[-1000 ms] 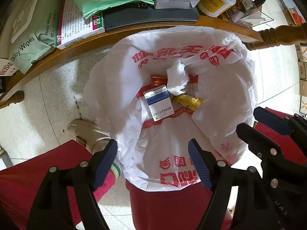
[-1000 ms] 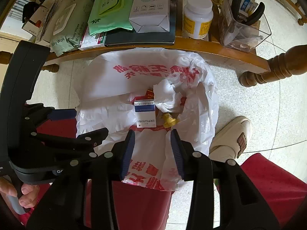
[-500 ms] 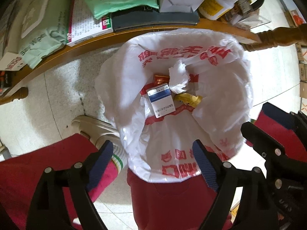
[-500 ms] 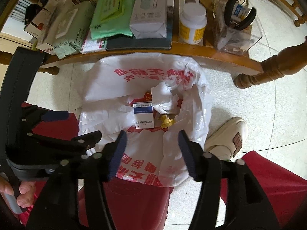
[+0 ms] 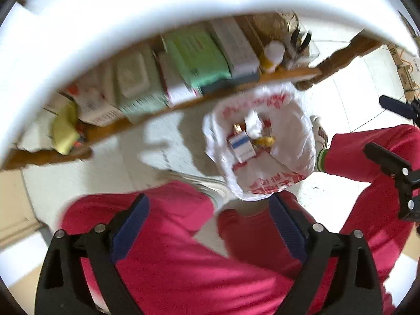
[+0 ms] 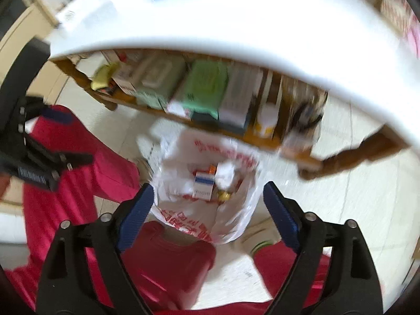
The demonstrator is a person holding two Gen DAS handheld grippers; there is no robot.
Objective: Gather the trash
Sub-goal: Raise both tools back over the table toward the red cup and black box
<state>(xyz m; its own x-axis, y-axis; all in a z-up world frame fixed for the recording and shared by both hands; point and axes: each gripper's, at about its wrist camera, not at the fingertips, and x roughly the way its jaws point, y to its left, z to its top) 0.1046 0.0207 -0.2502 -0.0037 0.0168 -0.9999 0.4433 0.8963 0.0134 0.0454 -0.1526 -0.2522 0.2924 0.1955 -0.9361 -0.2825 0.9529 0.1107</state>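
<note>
A pale tiled floor (image 5: 162, 141) fills the room below, with a white curved table (image 5: 183, 2) edge arching across the far side of both views. Under it runs a wooden shelf (image 5: 236, 89) crowded with soft green wipe packs (image 5: 199, 55), cardboard boxes and a yellow-labelled white bottle (image 5: 273, 57), all blurred. Near the shelf a thin, crinkled white plastic bag (image 5: 294, 120) with red print stands open on the floor, stretched over a red bin (image 6: 168, 257). Inside it lie a blue-and-white carton (image 5: 241, 147), crumpled white tissue (image 5: 253, 126) and a yellow scrap (image 5: 265, 140). A person's red trouser legs (image 5: 162, 257) and pale shoes flank the bag. The left gripper (image 5: 210, 236) hangs over the bin, jaws opening wide with nothing between them. The right gripper (image 6: 207, 218) is likewise above the bag, jaws opening and empty, blue ribbed pads (image 6: 136, 218) showing.
</note>
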